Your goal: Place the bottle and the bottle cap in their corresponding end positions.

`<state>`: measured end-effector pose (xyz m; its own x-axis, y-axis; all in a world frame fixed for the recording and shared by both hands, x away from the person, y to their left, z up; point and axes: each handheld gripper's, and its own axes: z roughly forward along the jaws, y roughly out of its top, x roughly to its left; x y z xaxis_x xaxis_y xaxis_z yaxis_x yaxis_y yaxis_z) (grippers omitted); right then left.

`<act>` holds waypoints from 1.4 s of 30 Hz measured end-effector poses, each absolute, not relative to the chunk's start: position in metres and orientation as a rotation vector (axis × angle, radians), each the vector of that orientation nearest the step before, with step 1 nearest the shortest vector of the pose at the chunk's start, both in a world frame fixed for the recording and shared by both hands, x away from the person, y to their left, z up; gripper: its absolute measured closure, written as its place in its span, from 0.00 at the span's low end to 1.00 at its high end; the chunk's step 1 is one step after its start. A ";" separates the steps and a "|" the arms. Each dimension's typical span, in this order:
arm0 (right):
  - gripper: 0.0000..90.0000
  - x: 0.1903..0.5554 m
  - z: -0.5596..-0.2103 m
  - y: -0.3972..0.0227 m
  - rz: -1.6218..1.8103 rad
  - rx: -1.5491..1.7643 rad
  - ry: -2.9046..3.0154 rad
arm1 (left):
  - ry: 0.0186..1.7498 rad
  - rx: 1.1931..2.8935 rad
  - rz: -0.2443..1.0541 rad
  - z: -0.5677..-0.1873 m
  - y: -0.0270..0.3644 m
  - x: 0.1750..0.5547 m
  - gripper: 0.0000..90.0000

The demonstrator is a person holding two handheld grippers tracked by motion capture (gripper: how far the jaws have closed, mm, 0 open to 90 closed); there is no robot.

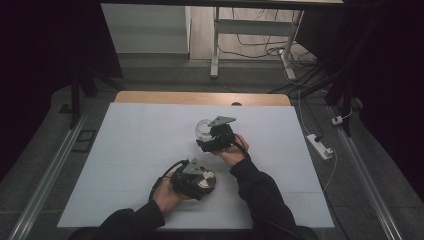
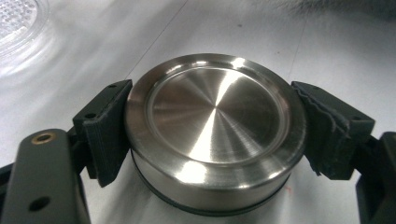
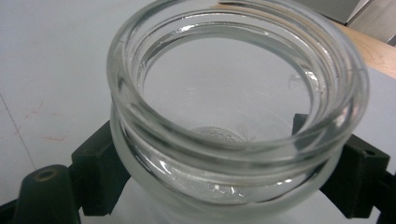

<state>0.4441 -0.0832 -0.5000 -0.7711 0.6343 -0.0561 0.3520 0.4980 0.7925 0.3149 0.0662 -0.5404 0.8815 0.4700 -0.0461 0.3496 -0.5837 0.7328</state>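
A round brushed-steel lid (image 2: 215, 133) with a dark seal ring under it sits clamped between the two black jaws of my left gripper (image 2: 212, 135), low over the white sheet. From above, the lid (image 1: 206, 180) shows at the front centre of the table, with the left gripper (image 1: 202, 181) shut on it. My right gripper (image 3: 233, 179) is shut on the body of a clear glass jar (image 3: 233, 107), whose open mouth faces the camera. In the high view the jar (image 1: 202, 128) is at mid-table, just beyond the right gripper (image 1: 207, 136).
A white sheet (image 1: 140, 150) covers the table, with a wooden strip (image 1: 200, 98) at its far edge. A clear glass edge (image 2: 18, 23) shows at the top left of the left gripper view. A power strip (image 1: 320, 146) and cables lie on the floor to the right.
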 end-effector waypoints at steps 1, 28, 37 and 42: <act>0.17 0.444 -0.501 -0.083 1.156 0.825 2.407 | 0.586 2.254 0.196 -0.540 0.066 0.315 0.21; 0.16 0.446 -0.511 -0.082 1.147 0.835 2.439 | 0.595 2.327 0.199 -0.542 0.063 0.316 0.20; 0.07 0.445 -0.505 -0.085 1.197 0.852 2.442 | 0.596 2.314 0.189 -0.542 0.064 0.316 0.13; 0.04 0.445 -0.501 -0.087 1.205 0.853 2.436 | 0.608 2.293 0.170 -0.540 0.067 0.315 0.10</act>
